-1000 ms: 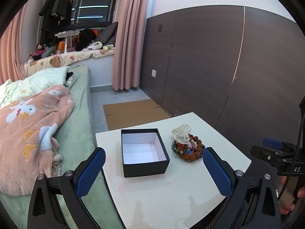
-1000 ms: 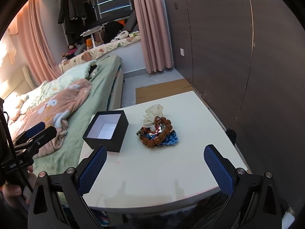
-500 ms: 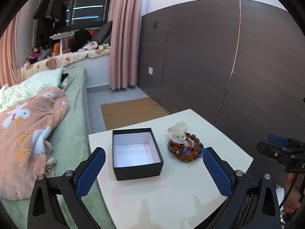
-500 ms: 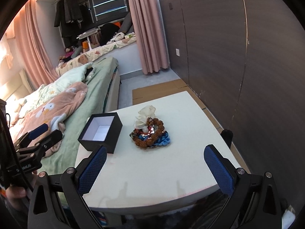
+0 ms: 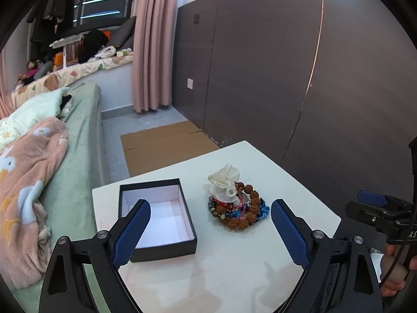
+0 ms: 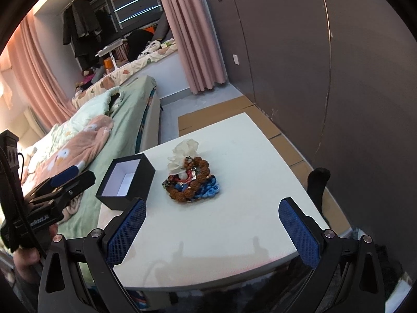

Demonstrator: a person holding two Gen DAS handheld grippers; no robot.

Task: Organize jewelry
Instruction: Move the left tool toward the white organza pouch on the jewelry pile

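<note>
A pile of jewelry (image 5: pixel 235 207) lies on the white table (image 5: pixel 234 260): a brown bead bracelet, dark beads, a blue piece and a white gauze pouch (image 5: pixel 223 185) on top. It also shows in the right wrist view (image 6: pixel 191 181). An open black box (image 5: pixel 156 215) with a white inside stands left of the pile, also in the right wrist view (image 6: pixel 126 180). My left gripper (image 5: pixel 209 232) is open and empty above the table's near side. My right gripper (image 6: pixel 212 230) is open and empty, short of the pile.
A bed (image 5: pixel 65 156) with a pink blanket runs along the table's left side. A dark panel wall (image 5: pixel 286 78) stands right behind the table. Flat cardboard (image 5: pixel 161 146) lies on the floor beyond. A black chair part (image 6: pixel 316 185) stands by the table's right edge.
Both grippers have moved closer to the table and lower; the box and the jewelry pile look larger. Both stay open. Nothing on the table has moved.
</note>
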